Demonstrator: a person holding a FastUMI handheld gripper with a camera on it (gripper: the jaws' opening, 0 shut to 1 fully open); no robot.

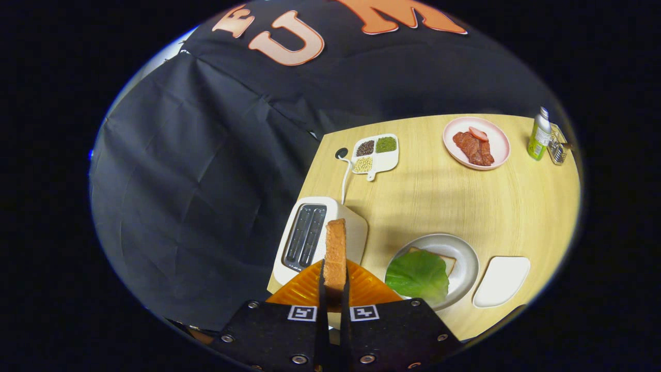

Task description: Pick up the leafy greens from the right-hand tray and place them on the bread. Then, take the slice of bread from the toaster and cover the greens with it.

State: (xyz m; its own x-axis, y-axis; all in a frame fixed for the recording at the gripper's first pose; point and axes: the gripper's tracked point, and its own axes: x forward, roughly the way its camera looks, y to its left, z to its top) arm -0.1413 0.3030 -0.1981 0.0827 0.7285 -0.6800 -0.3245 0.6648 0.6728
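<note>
Tongs (334, 289) closed tight on the toast slice (335, 253), held upright above the white toaster (289, 258), slots empty. Grey plate (467, 258) on the bench (465, 201) holds bread (448, 262) with the leafy greens (417, 275) on top. Orange tray (304, 289) and white tray (501, 281) empty. Pink plate (498, 137) has meat; divided dish (387, 160) has beans.

Table (465, 201): pale wood grain, smooth, matt. Toaster (356, 227): smooth cream plastic, dark metal-looking slots. Bread slice (335, 253) pinched between gripper (334, 289) fingers: rough, porous crust. Grey plate (465, 253): smooth, dull sheen. Leafy greens (418, 276): glossy, veined. Pink plate (498, 137): smooth, slightly glossy. Booth wall (196, 170): creased matt cloth.
</note>
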